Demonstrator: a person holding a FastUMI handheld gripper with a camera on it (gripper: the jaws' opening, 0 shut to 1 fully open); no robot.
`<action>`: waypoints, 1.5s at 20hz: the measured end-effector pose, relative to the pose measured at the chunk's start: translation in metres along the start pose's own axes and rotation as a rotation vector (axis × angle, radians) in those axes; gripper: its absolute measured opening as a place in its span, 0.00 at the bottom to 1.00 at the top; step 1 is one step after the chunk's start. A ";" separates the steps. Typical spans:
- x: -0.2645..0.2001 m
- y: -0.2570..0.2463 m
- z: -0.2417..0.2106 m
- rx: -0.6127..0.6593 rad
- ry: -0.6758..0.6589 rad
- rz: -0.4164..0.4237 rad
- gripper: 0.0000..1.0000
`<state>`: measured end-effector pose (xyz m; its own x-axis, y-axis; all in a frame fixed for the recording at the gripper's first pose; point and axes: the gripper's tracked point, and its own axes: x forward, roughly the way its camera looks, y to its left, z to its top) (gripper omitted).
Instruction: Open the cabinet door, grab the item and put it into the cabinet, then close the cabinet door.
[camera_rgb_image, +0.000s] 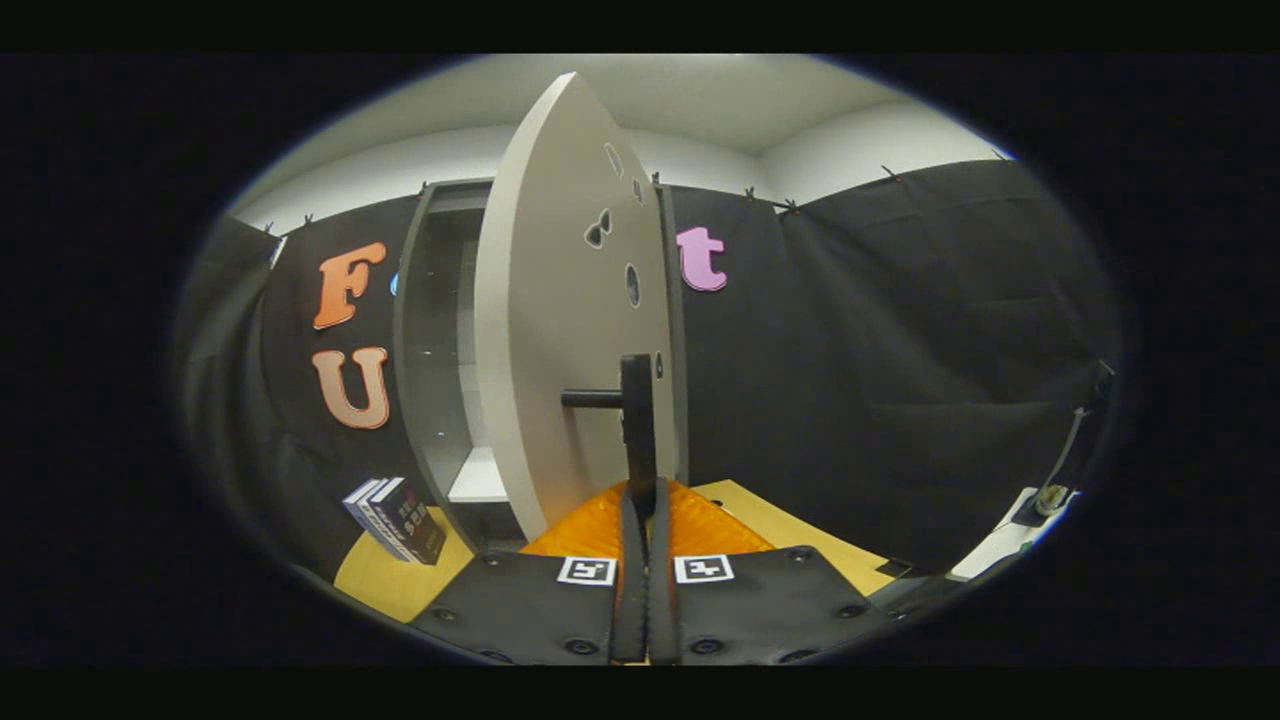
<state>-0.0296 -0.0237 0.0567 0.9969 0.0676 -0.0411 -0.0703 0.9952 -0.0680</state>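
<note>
Our claw (640, 495) is clenched on the dark handle (636, 415) of the cabinet door (560, 330), both fingers pressed against its upright bar with no gap between them. We see the pale door swung partly open, its edge turned toward us, and the cabinet (435, 340) showing a white shelf inside. We find the item, a small box (397, 518), standing on the wooden table (395, 585) near its left edge, just beside the cabinet's front corner.

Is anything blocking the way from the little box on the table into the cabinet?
Nothing visible does. The door is swung open, the fingers shut on its handle. The box stands on the table just left of the cabinet opening.
</note>
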 end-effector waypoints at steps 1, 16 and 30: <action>-0.001 -0.005 0.000 0.005 -0.002 0.000 0.08; -0.039 -0.128 0.008 0.122 -0.049 -0.116 0.08; -0.041 -0.073 -0.018 0.086 -0.108 -0.115 0.20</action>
<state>-0.0664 -0.1001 0.0451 0.9966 -0.0443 0.0698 0.0430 0.9989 0.0199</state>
